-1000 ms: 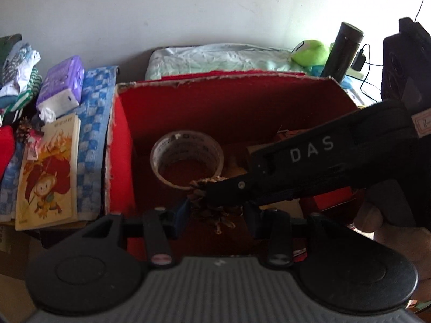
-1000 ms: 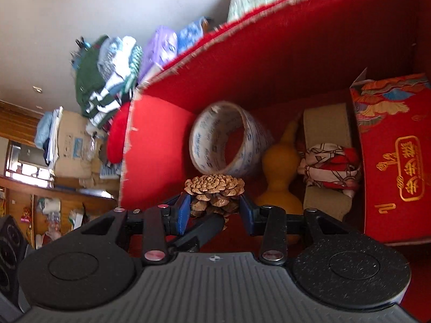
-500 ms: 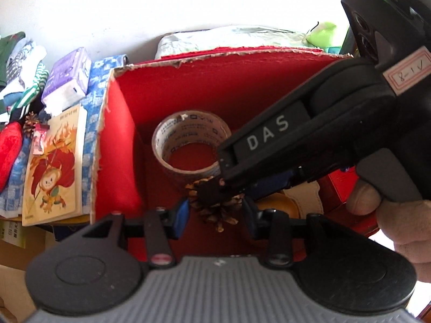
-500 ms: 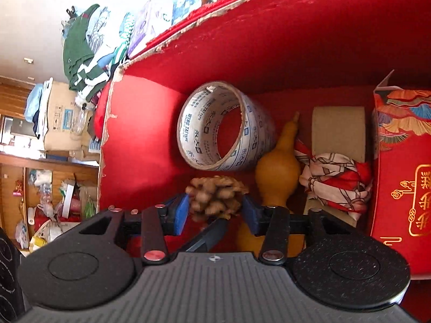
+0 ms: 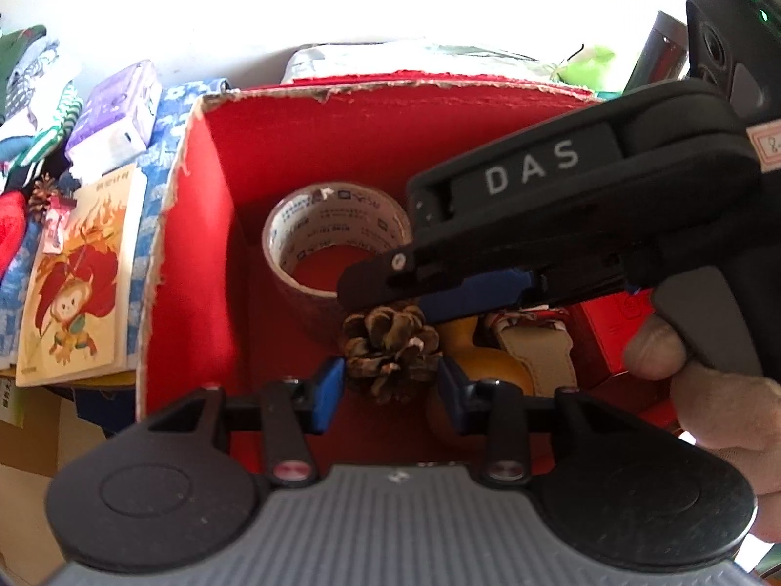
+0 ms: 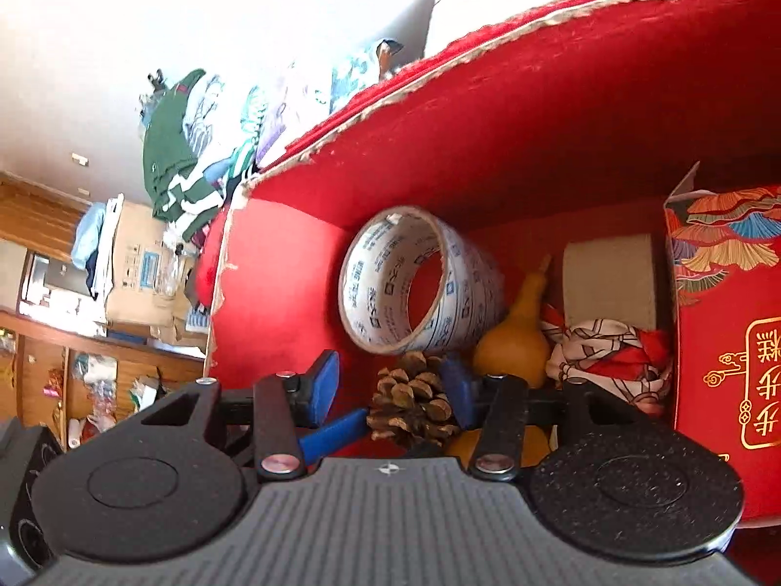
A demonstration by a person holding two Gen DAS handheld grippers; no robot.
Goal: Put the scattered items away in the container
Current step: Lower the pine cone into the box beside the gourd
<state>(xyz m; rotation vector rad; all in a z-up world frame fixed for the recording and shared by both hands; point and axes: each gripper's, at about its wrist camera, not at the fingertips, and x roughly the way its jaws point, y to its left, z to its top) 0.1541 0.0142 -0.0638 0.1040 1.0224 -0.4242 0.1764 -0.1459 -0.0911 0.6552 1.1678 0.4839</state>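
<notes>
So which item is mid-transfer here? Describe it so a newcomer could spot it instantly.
Start at the big red box with torn cardboard edges. Inside, just in front of the upright roll of printed tape and left of the yellow gourd, sits a pine cone between the left tool pads. It is the only brown, scaly, spiky thing there.

A blue-and-white checked cloth (image 5: 166,112) is covering the supporting surface at the left of the left wrist view; what is lying under it cannot be told. Directly on it, a picture book (image 5: 80,278) with a cartoon monkey is lying flat at middle left, 1 purple tissue pack (image 5: 117,117) is sitting above it, and the red box (image 5: 195,263) is standing just beside both.
</notes>
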